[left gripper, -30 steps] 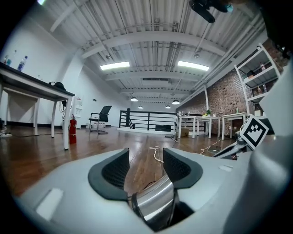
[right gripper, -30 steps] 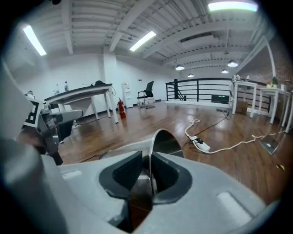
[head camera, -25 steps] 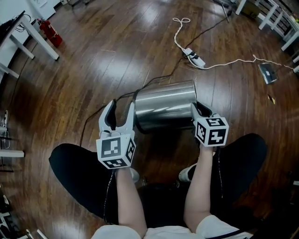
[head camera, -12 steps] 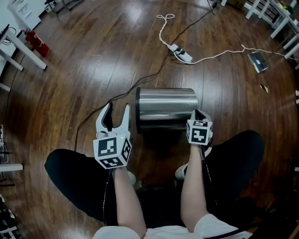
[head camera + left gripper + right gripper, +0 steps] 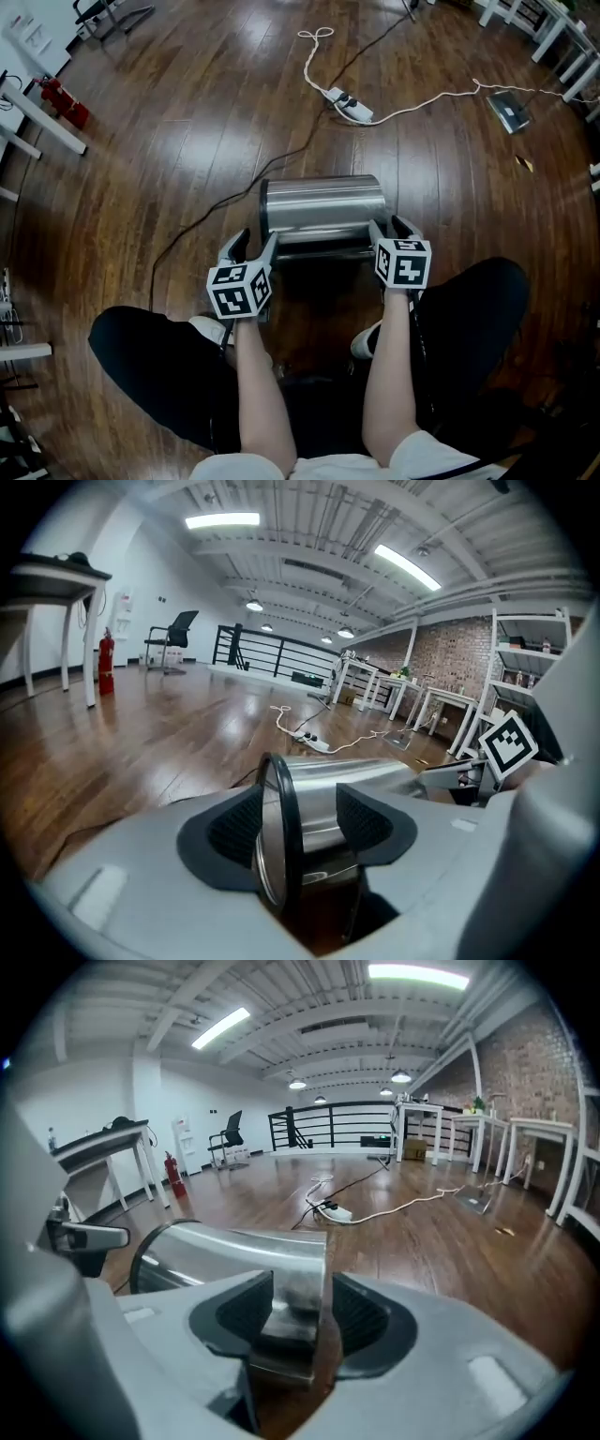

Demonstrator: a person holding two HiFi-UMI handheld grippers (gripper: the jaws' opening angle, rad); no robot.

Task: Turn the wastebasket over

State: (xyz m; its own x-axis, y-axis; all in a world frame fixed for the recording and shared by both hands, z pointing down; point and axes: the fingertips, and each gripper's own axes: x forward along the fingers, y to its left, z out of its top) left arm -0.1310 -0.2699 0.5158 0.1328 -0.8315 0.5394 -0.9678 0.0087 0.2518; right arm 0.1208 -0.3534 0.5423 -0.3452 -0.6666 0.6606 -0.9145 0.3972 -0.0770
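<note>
Your left gripper [image 5: 255, 242] angles down from a straight forearm [image 5: 251, 375], jaws opening astride the black rim [image 5: 289, 827] of the wastebasket [image 5: 323, 202] lying sideways between both tools. Your right gripper [image 5: 394, 227], likewise tilted, opens astride its opposite end; what block [image 5: 289, 1327] sits between those pads [image 5: 358, 1313] is unclear.

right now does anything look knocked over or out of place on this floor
The steel wastebasket lies tipped on its side on the wood floor, its black-rimmed mouth toward the left in the head view. Beyond it, a power strip and a white cord sprawl loose across the floor. No spill or damage shows.
</note>
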